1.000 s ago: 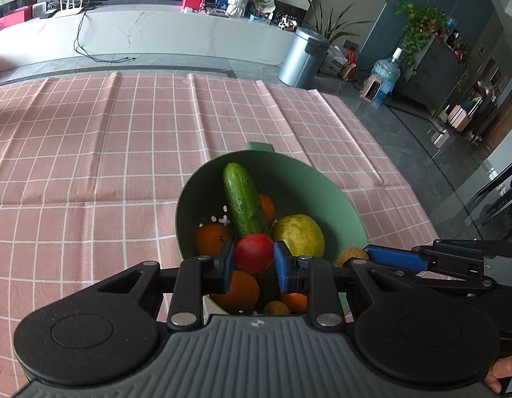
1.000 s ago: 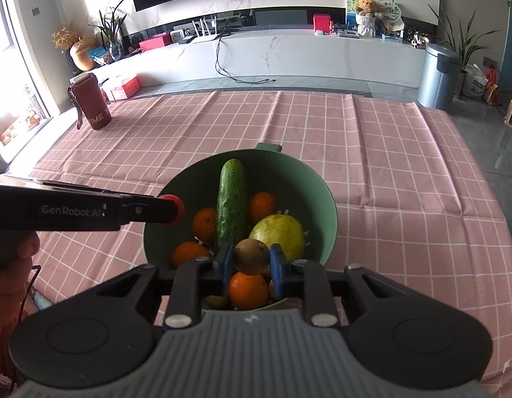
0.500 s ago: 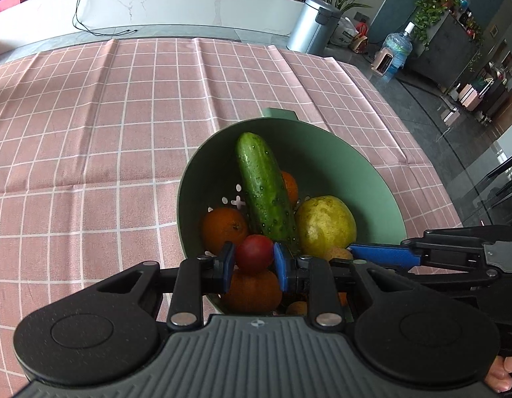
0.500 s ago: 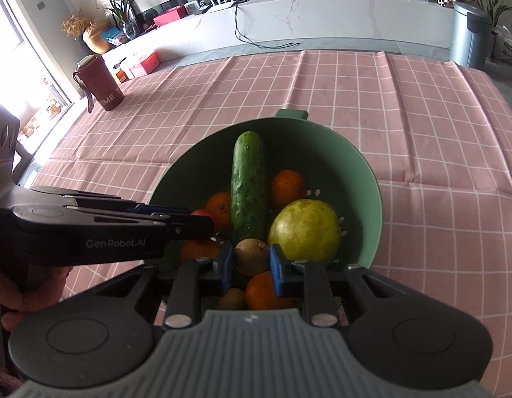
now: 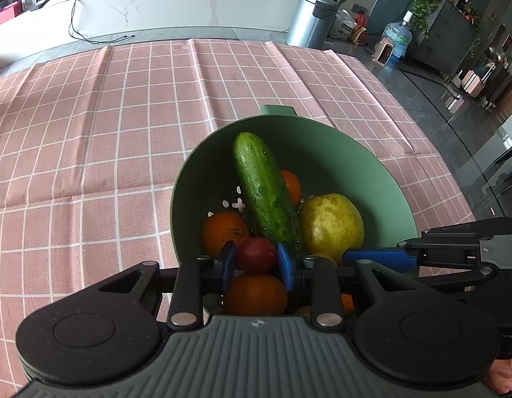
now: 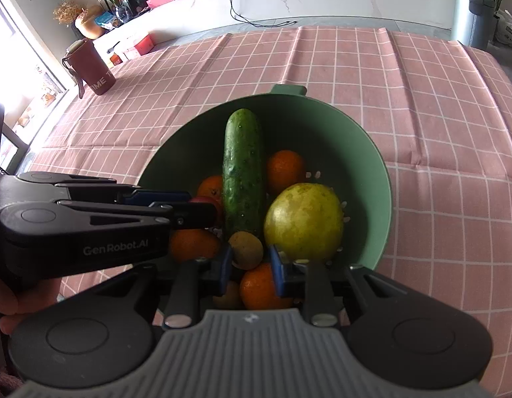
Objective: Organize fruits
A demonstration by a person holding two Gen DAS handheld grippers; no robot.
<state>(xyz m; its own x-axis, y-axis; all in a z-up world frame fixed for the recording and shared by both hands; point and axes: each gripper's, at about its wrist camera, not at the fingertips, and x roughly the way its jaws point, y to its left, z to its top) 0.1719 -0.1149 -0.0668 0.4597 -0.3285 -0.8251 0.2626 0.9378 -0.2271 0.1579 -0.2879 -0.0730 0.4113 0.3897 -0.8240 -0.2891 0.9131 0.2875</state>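
A green colander bowl (image 5: 371,165) (image 6: 362,152) holds a cucumber (image 5: 262,185) (image 6: 242,172), a big yellow-green fruit (image 5: 332,225) (image 6: 302,222) and several oranges (image 6: 285,169). My left gripper (image 5: 256,262) is low over the bowl's near side and its jaws are opening. A small red fruit (image 5: 256,255) sits loosely between its blue pads, resting on an orange (image 5: 256,293). My right gripper (image 6: 247,265) is shut on a brown kiwi (image 6: 246,248) just above the pile. From the right wrist, the left gripper (image 6: 196,210) reaches in from the left.
A pink checked cloth (image 5: 123,132) covers the table. A maroon bottle (image 6: 93,69) stands at its far left corner. The table's right edge drops to the floor, where a metal bin (image 5: 312,20) and a water jug (image 5: 396,39) stand.
Both grippers have sunk lower into the bowl with their fruits. The left pads have spread a little off the red fruit, which now rests on an orange.
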